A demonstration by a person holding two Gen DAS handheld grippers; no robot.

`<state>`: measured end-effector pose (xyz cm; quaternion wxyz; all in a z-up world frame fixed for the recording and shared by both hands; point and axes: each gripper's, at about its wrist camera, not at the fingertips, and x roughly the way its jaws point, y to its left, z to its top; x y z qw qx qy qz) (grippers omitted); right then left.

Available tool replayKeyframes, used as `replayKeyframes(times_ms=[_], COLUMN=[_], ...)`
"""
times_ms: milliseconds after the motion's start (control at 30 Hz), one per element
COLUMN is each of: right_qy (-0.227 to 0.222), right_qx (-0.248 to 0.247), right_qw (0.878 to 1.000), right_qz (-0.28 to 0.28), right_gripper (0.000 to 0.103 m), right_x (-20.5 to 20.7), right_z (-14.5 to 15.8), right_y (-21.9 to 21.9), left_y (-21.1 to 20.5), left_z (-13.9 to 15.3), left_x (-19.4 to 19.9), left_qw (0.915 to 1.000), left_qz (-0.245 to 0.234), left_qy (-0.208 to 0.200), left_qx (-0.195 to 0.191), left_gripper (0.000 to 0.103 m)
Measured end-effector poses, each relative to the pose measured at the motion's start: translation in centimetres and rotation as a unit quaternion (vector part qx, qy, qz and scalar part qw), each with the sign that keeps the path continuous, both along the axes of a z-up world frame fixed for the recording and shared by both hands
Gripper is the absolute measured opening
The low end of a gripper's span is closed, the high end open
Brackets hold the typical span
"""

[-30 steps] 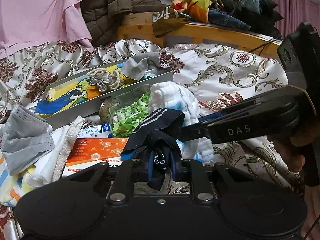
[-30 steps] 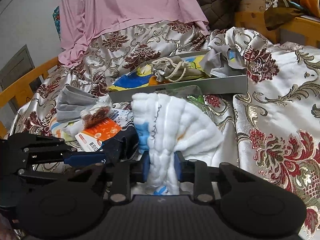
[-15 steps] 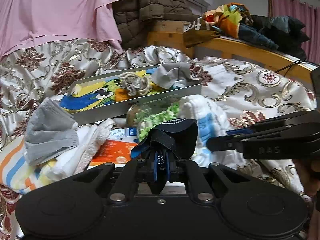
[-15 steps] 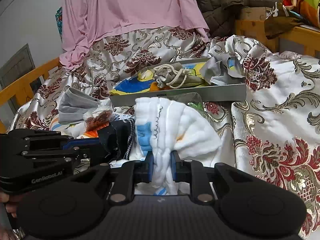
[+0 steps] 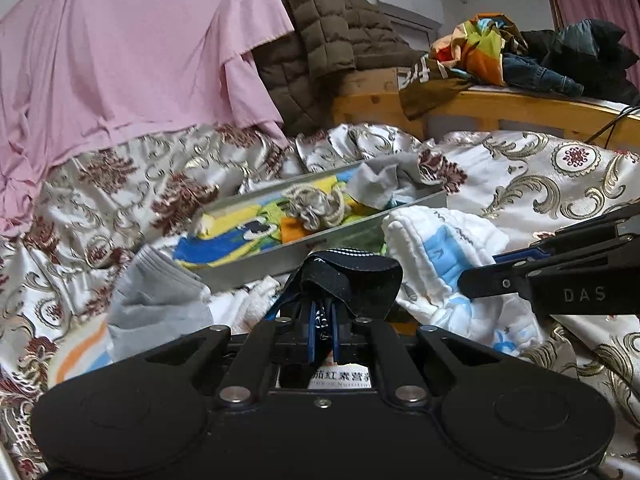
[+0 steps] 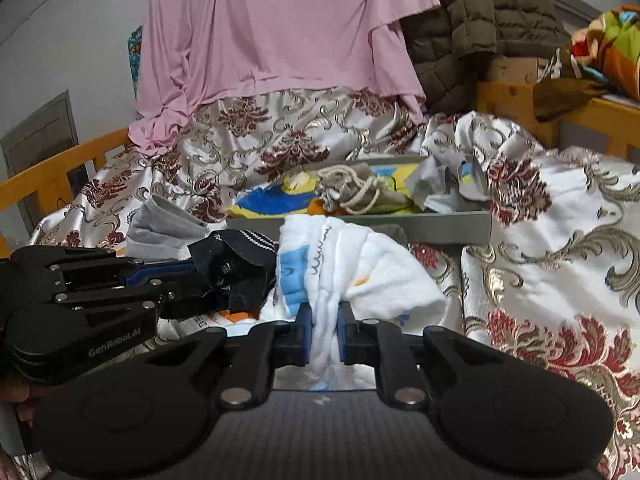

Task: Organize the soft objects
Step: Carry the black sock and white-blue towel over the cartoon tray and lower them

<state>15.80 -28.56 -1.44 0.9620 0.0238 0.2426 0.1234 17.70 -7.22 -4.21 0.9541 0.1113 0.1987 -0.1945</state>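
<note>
Sock (image 5: 352, 280), dark navy with a white-dotted cuff, is bunched and pinched between the blue pads of the left gripper (image 5: 323, 336), whose fingers are pressed nearly together on it. It is held just above the clutter on the bed, and its cuff flops forward over the fingertips. From the right wrist view the same sock (image 6: 234, 270) shows at the left, hanging from the left gripper (image 6: 188, 280).

Just to its right, a white quilted cloth (image 6: 352, 276) with pale blue patches is clamped between the blue pads of the right gripper (image 6: 324, 334), the fabric squeezed into a narrow fold between the fingers and fanning out above them. In the left wrist view this cloth (image 5: 440, 256) sits right beside the sock, with the right gripper (image 5: 480, 286) reaching in from the right edge.

Behind both lies a shallow grey tray (image 6: 452, 226) on the floral satin bedspread (image 6: 540, 248). Inside it are a colourful cartoon print, a knotted beige drawstring pouch (image 6: 352, 192), and a crumpled grey cloth (image 6: 444, 180) at its right end. A grey face mask (image 5: 156, 300) rests to the left of the sock. A pink sheet (image 6: 280, 36) and a brown quilted jacket (image 6: 476, 20) hang behind the bed.
</note>
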Motion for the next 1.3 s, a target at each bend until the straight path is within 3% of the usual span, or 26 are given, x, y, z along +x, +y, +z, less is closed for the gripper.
replayKeyframes(times_ms=[267, 800, 1033, 1300], right_qy=[-0.042, -0.075, -0.097, -0.108], right_qx=[-0.025, -0.029, -0.010, -0.025], right_qw=[0.999, 0.997, 0.995, 0.994], right_qz=[-0.005, -0.020, -0.026, -0.013], right_gripper=[0.013, 0.013, 0.013, 0.013], right_x=[-0.7, -1.0, -0.3, 2.2], right_z=[0.6, 1.4, 2.8, 3.1], right_y=[0.8, 0.9, 0.5, 1.4], left_y=[0.0, 0.1, 0.6, 1.7], left_z=[0.6, 1.6, 2.2, 3.3], left_x=[-0.3, 0.0, 1.6, 5.0], left_qw=[0.9998, 0.9980, 0.9970, 0.9945], left_qz=[0.011, 0.034, 0.048, 0.067], left_qy=[-0.013, -0.053, -0.057, -0.055], left_qx=[-0.004, -0.010, -0.023, -0.058], left_gripper=[0.008, 0.008, 0.008, 0.008])
